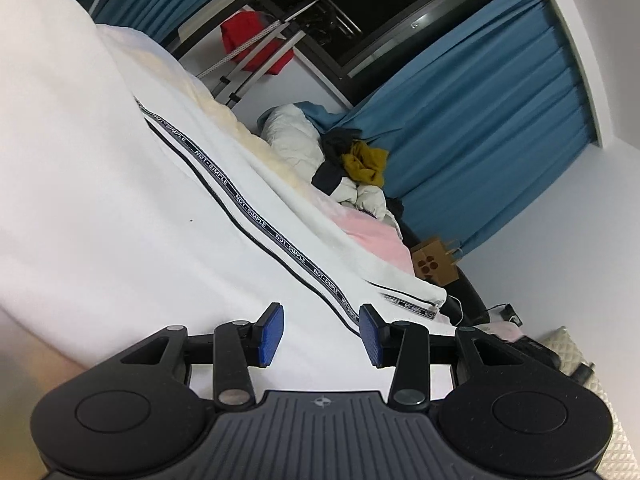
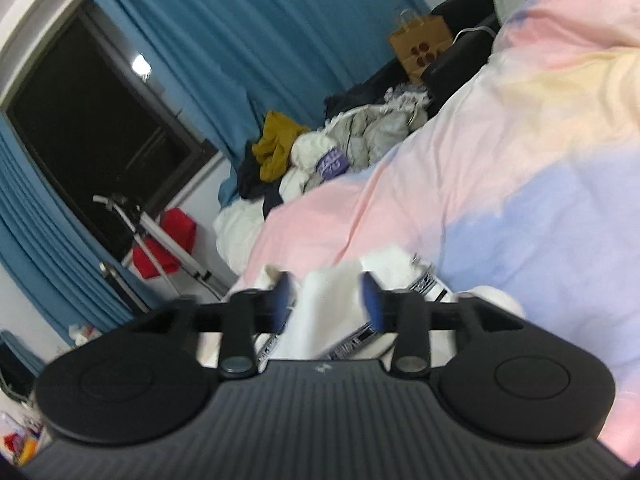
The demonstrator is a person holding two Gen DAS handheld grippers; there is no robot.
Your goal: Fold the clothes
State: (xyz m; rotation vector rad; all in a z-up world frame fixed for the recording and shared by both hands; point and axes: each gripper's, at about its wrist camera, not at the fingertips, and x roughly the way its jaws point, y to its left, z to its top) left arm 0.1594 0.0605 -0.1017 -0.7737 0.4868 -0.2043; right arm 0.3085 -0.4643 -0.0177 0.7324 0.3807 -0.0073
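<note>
The left tool (image 1: 322, 334) stands with its 2 blue pads apart over the white garment (image 1: 120, 200), nothing pinched between them. The garment's black lettered stripe (image 1: 248, 208) runs past the right pad. The right tool (image 2: 327, 300) is blurred; its pads seem apart, with a fold of white garment (image 2: 332, 308) between them. Both lie on the pastel bed cover (image 2: 520, 160), clothes pile (image 2: 304, 152) beyond.

Garment (image 1: 120, 168): spread on the bed (image 1: 376, 240), near and left.
Clothes pile (image 1: 352, 160): on the bed's far end, beyond the garment.
Paper bag (image 1: 434, 266): right of the bed, before the curtain (image 1: 500, 128).
</note>
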